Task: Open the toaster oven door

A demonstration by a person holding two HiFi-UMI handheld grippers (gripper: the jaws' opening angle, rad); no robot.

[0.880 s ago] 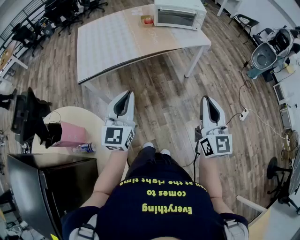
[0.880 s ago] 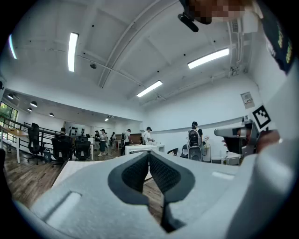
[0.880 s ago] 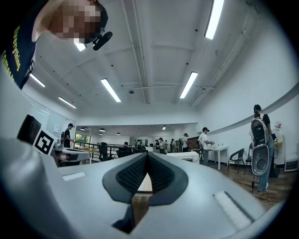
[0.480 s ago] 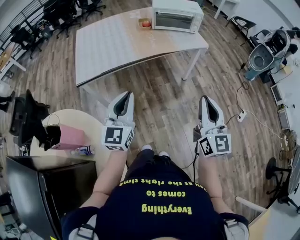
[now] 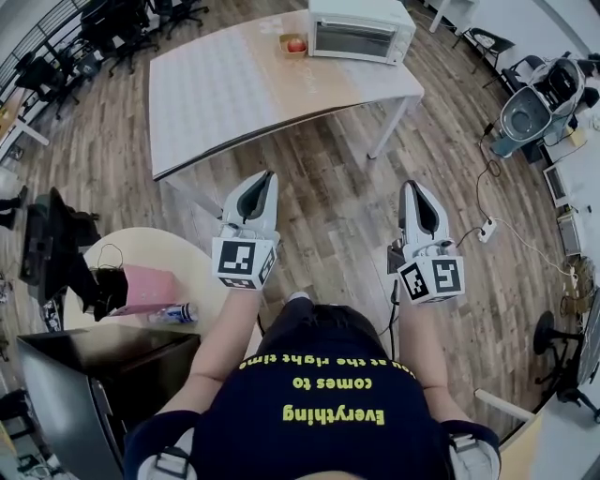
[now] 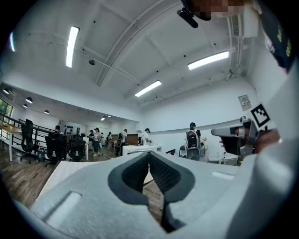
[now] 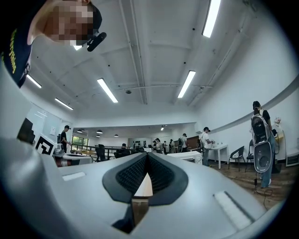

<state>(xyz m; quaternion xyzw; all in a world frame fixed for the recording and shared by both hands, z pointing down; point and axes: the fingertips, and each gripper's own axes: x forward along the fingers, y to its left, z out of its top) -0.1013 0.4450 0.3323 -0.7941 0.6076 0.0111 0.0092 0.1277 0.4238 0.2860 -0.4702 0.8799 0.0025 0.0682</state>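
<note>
A white toaster oven (image 5: pixel 361 29) stands at the far right end of a long pale table (image 5: pixel 225 89), its door closed. A small tray with a red item (image 5: pixel 294 44) lies just left of the oven. My left gripper (image 5: pixel 263 178) and right gripper (image 5: pixel 413 188) are held over the wooden floor, well short of the table, both pointing toward it. Each is shut with nothing between its pads. In the left gripper view the left gripper (image 6: pixel 149 155) has its tips touching; the right gripper (image 7: pixel 146 154) looks the same in the right gripper view.
A round table (image 5: pixel 155 253) with a pink bag (image 5: pixel 145 289) and a bottle (image 5: pixel 173 313) is at my left, beside a black cabinet (image 5: pixel 103 375). Office chairs (image 5: pixel 112 28) stand far left. A cable and power strip (image 5: pixel 486 228) lie on the floor at right.
Both grippers have shifted slightly forward toward the table, the left one also a little to the right. Their jaws have stayed shut.
</note>
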